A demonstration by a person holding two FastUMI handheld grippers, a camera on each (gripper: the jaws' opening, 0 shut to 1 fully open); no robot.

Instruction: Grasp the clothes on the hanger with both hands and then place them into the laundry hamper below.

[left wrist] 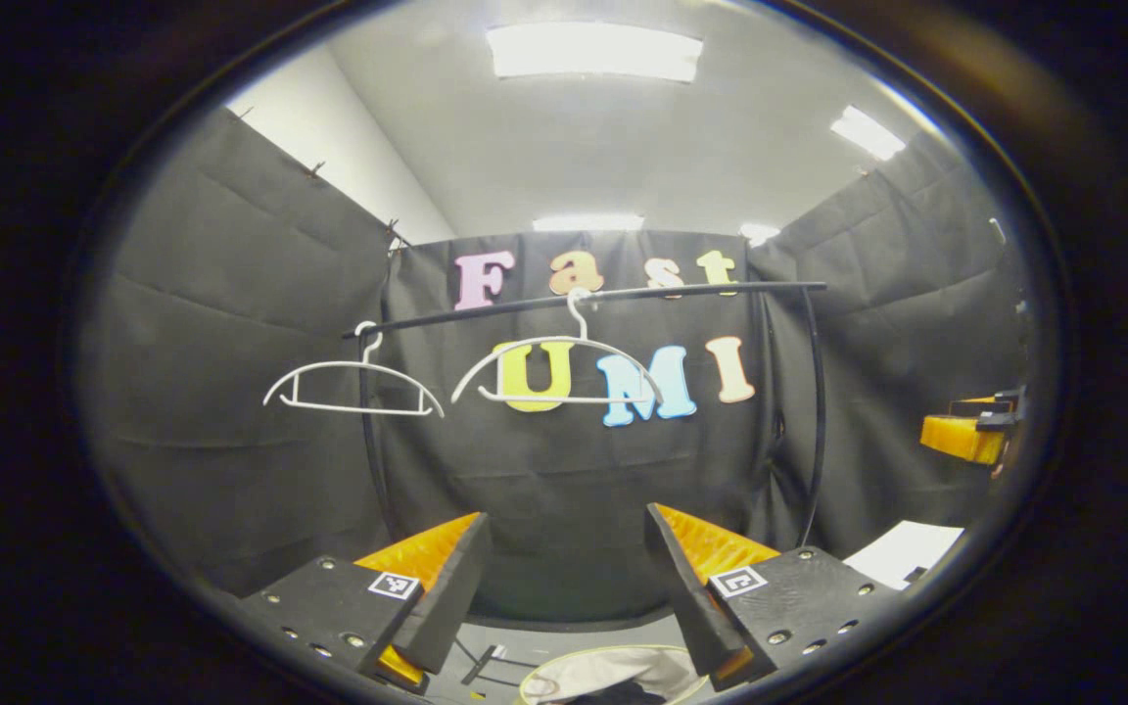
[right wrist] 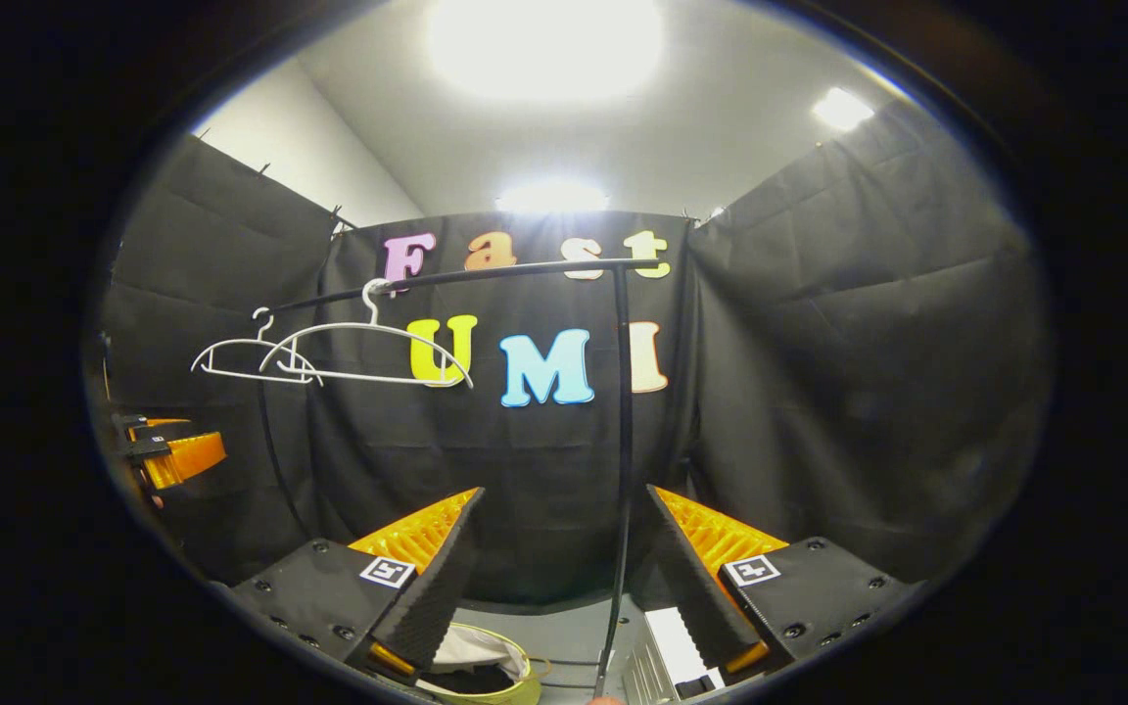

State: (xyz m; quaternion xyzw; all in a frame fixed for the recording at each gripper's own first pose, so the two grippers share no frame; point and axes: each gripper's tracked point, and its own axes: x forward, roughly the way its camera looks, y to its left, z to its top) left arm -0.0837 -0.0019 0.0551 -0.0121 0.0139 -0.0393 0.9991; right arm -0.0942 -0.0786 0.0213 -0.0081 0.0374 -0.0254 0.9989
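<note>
Left gripper view looks across the booth at a thin black metal clothes rail (left wrist: pixel 593 294) on which two bare white plastic hangers hang — one near the rail's left end (left wrist: pixel 353 385), one toward the middle (left wrist: pixel 564 370). The left gripper (left wrist: pixel 564 578) sits low in the near foreground, its two fingers spread wide with nothing between them. Below them, cut off by the bottom edge, lies the round laundry hamper with a pale yellow-green rim (left wrist: pixel 564 678); light cloth with a dark patch — clothes (left wrist: pixel 613 685) — lies inside it, though how much is hard to make out. At the far right edge, part of the other gripper (left wrist: pixel 970 431) shows, too clipped to judge.

Right gripper view shows the right gripper (right wrist: pixel 564 578) likewise released, fingers apart and empty. The rail's black upright post (right wrist: pixel 621 441) runs down between them, farther off. At lower left the hamper's rim (right wrist: pixel 495 690) and a fold of white cloth (right wrist: pixel 476 648) peek past the left finger, mostly hidden. Both hangers (right wrist: pixel 368 351) overlap at the left.
</note>
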